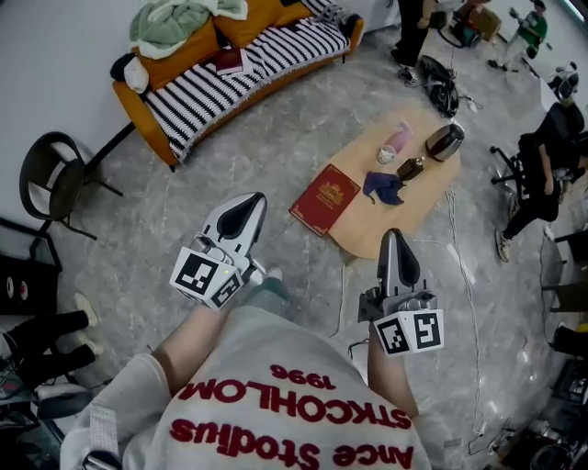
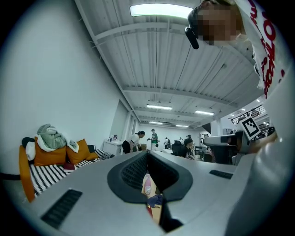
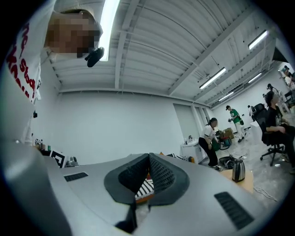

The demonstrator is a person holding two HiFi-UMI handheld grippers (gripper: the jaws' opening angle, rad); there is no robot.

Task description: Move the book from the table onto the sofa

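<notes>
Person facing a red book (image 1: 324,199) on a low wooden counter (image 1: 404,220).
The left tongs (image 1: 246,209) and right tongs (image 1: 393,240) are both clenched, holding nothing. The book lies at the counter's edge, well apart from the striped sofa (image 1: 276,55).

red print on shirt (image 1: 266,353), "STOCKHOLM 1996"

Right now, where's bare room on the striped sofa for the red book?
Bare striped seat either side of the small maroon book: toward the white bundle and the far armrest. Crowded along the back: orange cushions, green clothes.
</notes>
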